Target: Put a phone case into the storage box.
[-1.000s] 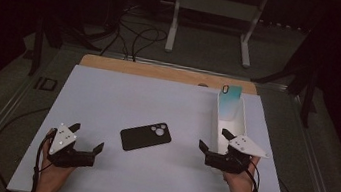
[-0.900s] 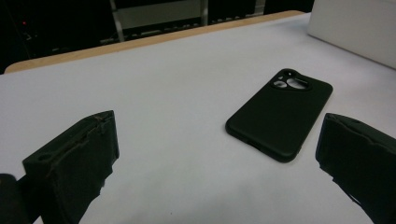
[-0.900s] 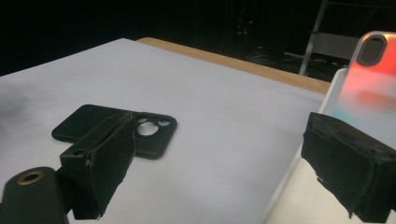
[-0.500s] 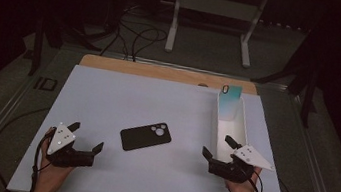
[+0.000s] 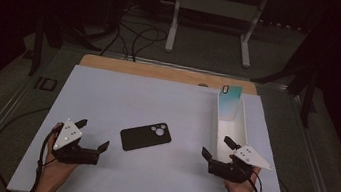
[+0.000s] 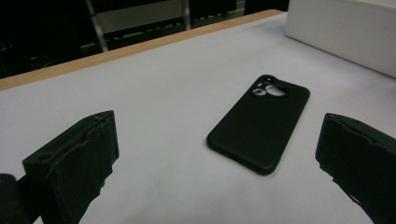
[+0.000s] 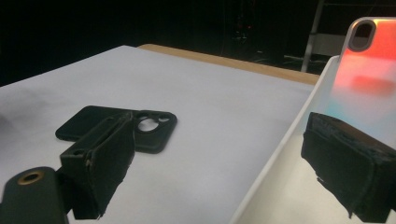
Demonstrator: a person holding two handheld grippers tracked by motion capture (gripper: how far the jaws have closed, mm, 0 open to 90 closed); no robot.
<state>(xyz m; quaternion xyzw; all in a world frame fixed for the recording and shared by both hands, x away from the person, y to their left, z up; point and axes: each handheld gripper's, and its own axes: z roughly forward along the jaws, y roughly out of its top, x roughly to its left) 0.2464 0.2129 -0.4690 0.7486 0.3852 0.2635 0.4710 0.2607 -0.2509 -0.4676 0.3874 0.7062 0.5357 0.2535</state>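
- Nearest the person, the left gripper [image 5: 88,137] rests low on the white surface [image 5: 123,94] at its near left, jaws spread wide and holding nothing.
- At the near right, the right gripper [image 5: 216,150] also has its jaws wide and empty, just beside the near end of the white tray [image 5: 244,129].
- The black phone case [image 5: 145,136] lies flat on the surface between the two grippers, apart from both, camera cutout toward the far right.
- In the left gripper view the black phone case [image 6: 260,122] lies ahead of the jaws, nearer the right-hand one.
- Farther off, a pale teal phone [image 5: 228,102] leans upright at the tray's far end.
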